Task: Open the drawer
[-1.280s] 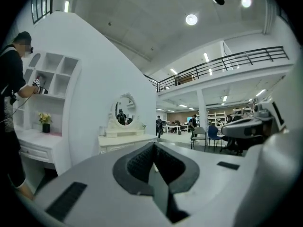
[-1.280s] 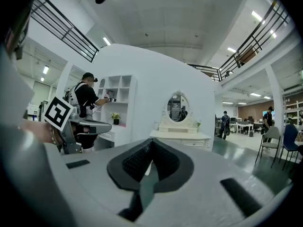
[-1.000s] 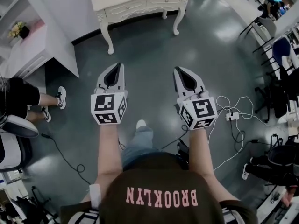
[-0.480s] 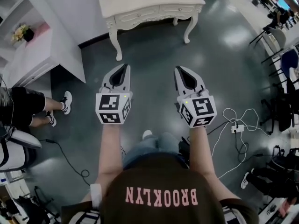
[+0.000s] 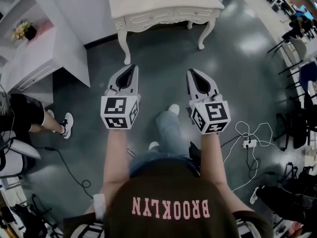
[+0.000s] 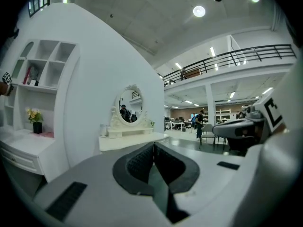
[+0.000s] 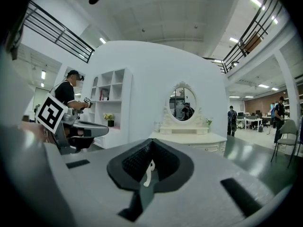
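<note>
Steps have brought the person closer: the desk [image 5: 166, 4] looks bigger and nearer than a moment ago, but it is not in reach yet. Its drawer [image 5: 148, 18] is in the front, just under the top, and it looks shut. The left hand-held gripper [image 5: 133, 67] and the right hand-held gripper [image 5: 190, 72] are both closed and hold nothing. I think more walking must come first. The desk is creamy white with curly carved legs. The floor [image 5: 163, 58] is grey, smooth and shiny.

Floor [image 5: 237, 83] — glossy, reflective; dressing table [image 5: 163, 6] — cream painted wood.
</note>
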Available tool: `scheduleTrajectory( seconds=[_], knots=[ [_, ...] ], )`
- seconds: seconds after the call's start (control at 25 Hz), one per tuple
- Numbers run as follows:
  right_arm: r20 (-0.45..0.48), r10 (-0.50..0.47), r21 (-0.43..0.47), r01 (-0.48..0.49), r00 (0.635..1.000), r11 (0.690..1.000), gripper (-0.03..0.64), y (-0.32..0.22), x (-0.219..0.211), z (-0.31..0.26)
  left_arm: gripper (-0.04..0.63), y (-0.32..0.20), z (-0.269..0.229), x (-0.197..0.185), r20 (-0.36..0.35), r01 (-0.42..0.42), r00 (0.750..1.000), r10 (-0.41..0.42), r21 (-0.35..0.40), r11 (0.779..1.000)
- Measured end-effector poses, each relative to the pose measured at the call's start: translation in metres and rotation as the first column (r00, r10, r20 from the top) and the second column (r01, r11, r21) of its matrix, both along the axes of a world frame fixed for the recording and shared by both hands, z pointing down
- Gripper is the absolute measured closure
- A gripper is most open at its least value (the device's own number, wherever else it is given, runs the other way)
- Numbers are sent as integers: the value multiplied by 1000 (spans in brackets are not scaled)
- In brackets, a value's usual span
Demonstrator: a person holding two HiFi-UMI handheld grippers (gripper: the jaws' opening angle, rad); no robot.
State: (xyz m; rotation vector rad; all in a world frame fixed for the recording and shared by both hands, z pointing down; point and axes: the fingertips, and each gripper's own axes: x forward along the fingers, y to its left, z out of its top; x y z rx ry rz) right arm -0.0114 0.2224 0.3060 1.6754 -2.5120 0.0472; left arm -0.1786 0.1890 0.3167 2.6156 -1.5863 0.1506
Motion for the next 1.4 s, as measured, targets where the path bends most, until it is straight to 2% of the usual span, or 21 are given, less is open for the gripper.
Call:
scheduleTrajectory(
  seconds=[0.24,0.6,0.96,1.4],
  knots=[
    [11,-8,1,8,1000,1000,620,-53,14,5,589,-49,1,10,15,23,1000,-23,8,1000],
    [19,-40,-15,40,999,999,620,-159,39,9,589,-152,7,39,39,51,998,-51,-10,999],
    [39,-48,-66,50,998,997,620,-271,82,23,589,-265,23,76,58,87,995,-83,-55,995],
    [34,-71,-119,74,997,990,620,-378,116,47,589,-363,52,97,58,158,987,-152,-120,980]
  ],
)
